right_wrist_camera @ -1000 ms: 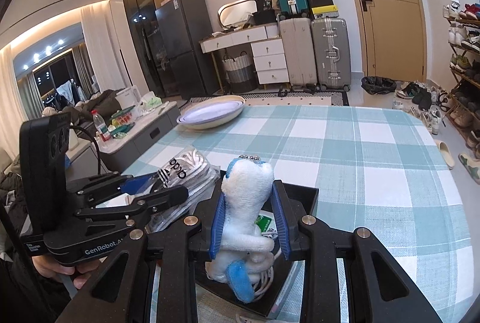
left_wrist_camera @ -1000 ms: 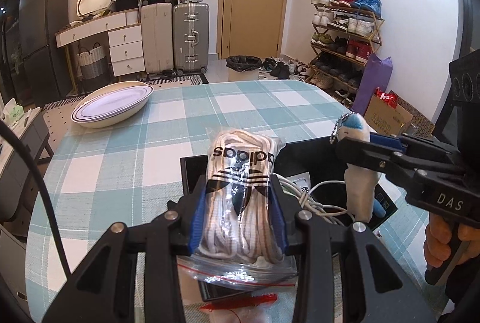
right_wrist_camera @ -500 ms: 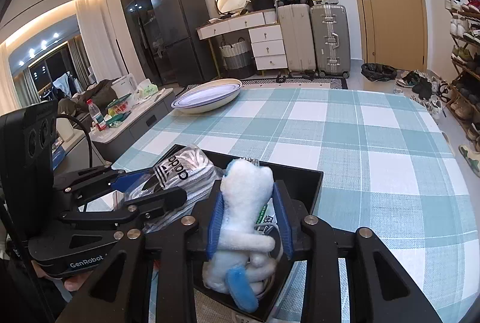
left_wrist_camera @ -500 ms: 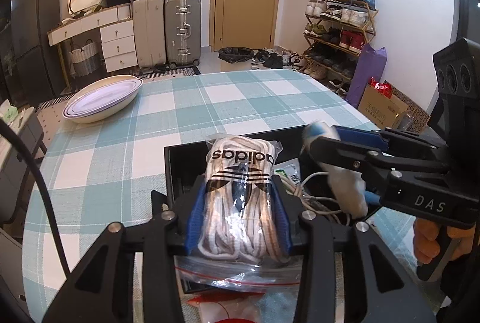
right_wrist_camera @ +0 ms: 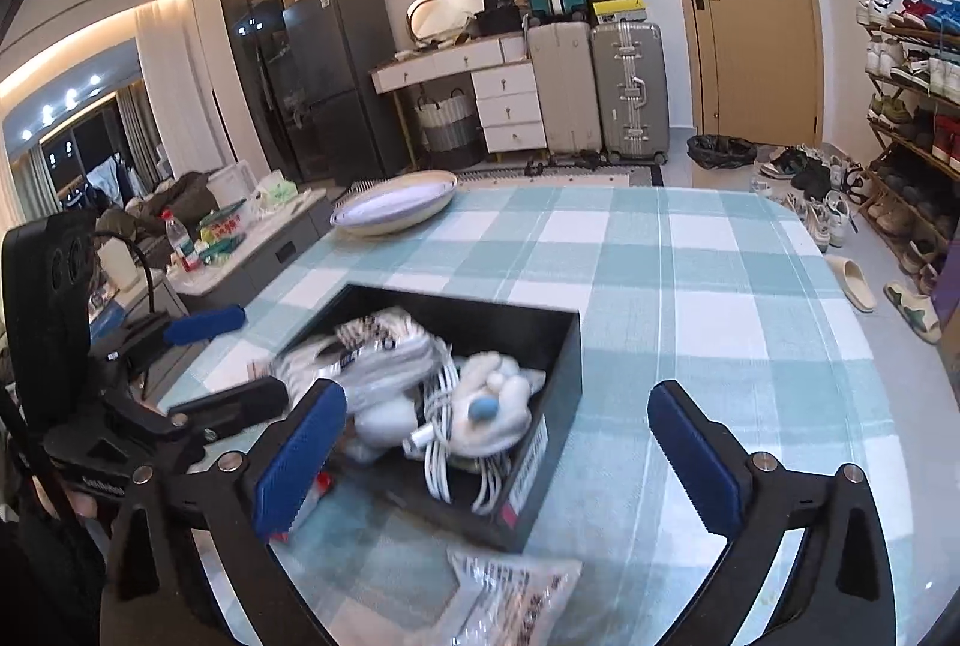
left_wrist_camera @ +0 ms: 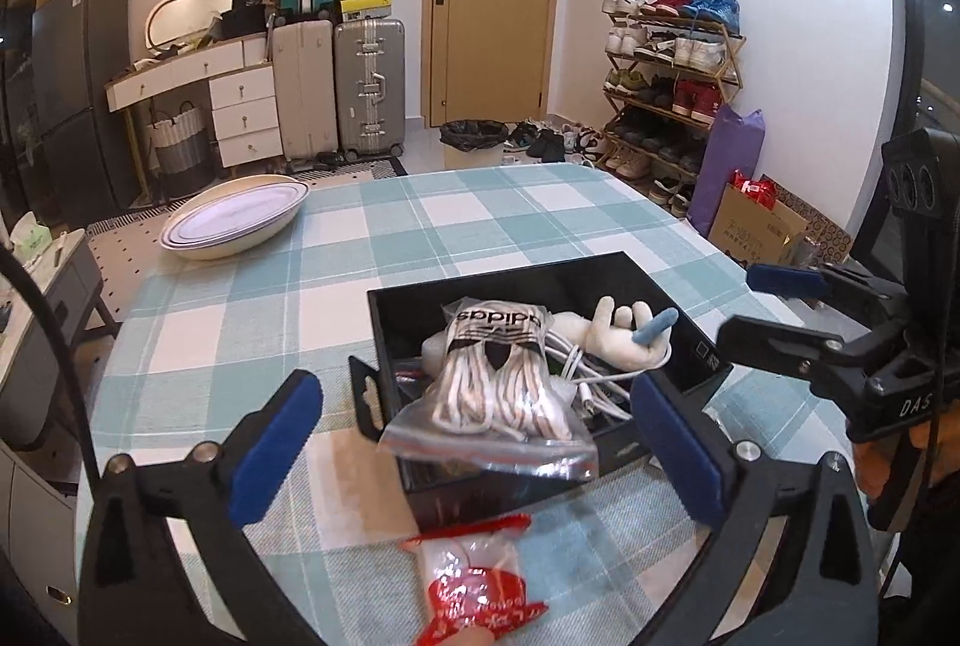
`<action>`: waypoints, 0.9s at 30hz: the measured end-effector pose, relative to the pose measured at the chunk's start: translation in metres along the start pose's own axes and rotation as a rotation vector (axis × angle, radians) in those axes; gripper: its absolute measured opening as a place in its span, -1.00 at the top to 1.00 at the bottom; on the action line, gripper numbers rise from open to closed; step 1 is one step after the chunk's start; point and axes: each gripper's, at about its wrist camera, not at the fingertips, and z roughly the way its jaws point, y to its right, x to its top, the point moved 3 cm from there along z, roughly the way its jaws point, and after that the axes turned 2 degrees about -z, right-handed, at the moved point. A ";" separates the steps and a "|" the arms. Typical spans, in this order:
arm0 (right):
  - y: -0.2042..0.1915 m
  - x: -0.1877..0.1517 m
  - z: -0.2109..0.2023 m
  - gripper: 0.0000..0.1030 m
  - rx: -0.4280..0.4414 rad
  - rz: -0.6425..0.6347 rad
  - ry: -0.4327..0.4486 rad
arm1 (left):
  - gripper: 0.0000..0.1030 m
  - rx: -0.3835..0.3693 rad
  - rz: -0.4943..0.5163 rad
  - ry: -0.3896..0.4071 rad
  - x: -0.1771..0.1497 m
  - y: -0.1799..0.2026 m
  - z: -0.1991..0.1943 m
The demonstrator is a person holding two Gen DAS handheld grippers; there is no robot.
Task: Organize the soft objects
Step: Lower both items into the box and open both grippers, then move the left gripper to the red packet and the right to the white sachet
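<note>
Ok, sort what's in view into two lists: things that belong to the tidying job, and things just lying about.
Job in hand:
- black box
- bag of laces, in the box
- white plush toy, in the box
- white cable, in the box
- red and clear packet, on the table by the box
- left gripper and right gripper, both open

Lying about:
- oval dish
- suitcases
- shoe rack

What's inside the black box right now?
The black box holds a bagged bundle of shoelaces, a white plush toy and white cables. Whatever lies beneath them is covered.
</note>
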 end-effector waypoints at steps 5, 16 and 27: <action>-0.002 -0.019 -0.012 -0.99 -0.032 0.007 -0.046 | -1.00 0.015 -0.009 -0.013 -0.012 -0.004 -0.011; -0.005 -0.050 -0.024 -0.99 -0.071 0.019 -0.125 | -1.00 0.057 0.009 -0.073 -0.040 -0.008 -0.017; -0.006 -0.068 -0.003 -0.99 -0.086 0.019 -0.201 | -1.00 0.075 0.055 -0.163 -0.055 -0.003 0.000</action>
